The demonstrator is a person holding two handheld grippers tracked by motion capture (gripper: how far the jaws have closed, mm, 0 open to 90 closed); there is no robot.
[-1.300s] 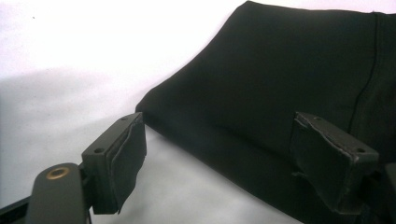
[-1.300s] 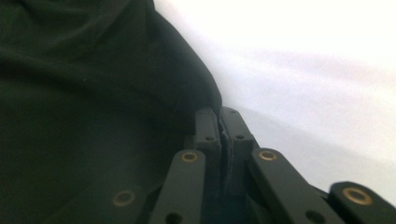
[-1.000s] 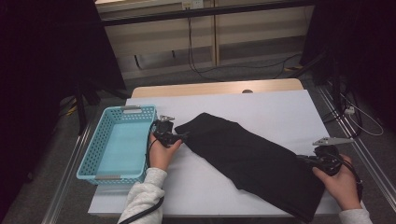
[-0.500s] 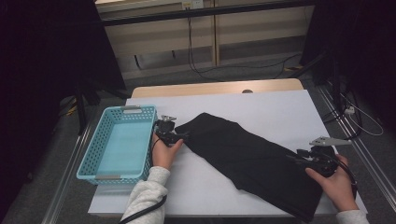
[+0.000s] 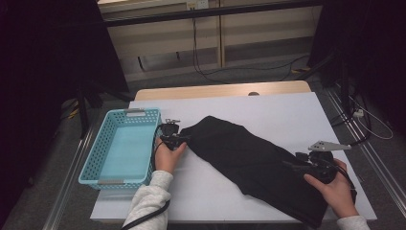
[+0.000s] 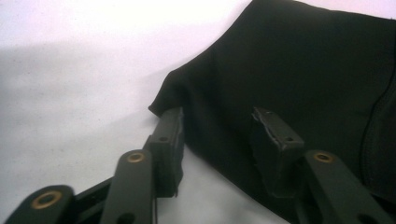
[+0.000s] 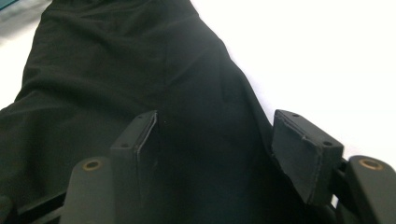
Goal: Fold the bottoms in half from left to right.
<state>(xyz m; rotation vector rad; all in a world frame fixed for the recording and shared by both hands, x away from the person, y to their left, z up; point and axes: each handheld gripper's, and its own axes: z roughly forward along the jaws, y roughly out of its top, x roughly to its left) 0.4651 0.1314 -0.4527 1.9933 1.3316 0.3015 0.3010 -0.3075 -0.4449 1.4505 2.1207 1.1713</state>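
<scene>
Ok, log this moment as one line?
left gripper: closing, cloth corner between jaws, not pinched | right gripper: opening, over cloth's other end | basket: beside left hand

No readable text or labels anywhere

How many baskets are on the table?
1: a blue basket at the table's left edge, just left of the left gripper and the black garment.

A white-topped table (image 5: pixel 268 110) is carrying a black garment (image 5: pixel 253 163) stretching between both grippers' fingers, and a turquoise basket (image 5: pixel 91 160) sitting just behind the left fingers (image 6: pixel 170 135).
</scene>
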